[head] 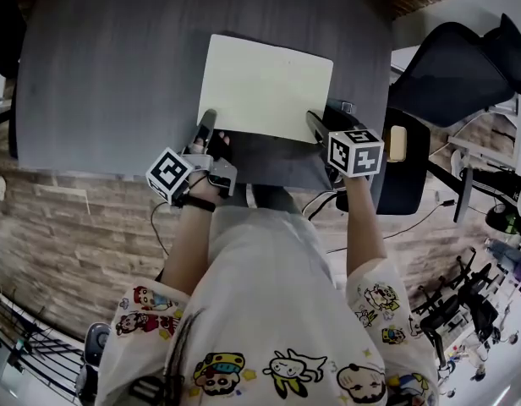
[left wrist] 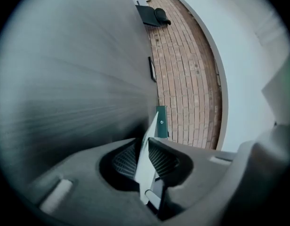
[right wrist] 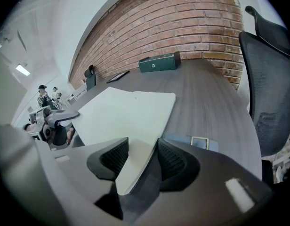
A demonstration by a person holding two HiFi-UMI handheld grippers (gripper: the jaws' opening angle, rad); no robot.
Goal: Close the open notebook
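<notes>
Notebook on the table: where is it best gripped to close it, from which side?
Take a near corner of its thin edge, coming from the person's side: the notebook lies flat on the table, so only the edge can be pinched. The left gripper is shut on the near left corner; the right gripper straddles the near right one, open.

the notebook [head: 265, 87] lies open and flat, showing a blank, pale cream page with rounded corners, a little skewed. its near left corner sits at the left gripper [head: 207, 121], where a thin sheet [left wrist: 146, 159] stands edge-on, pinched between the two pads. its near right corner reaches in between the jaws of the right gripper [head: 315, 121], which stand wide apart and clear of it; the rest spreads away ahead of both
</notes>
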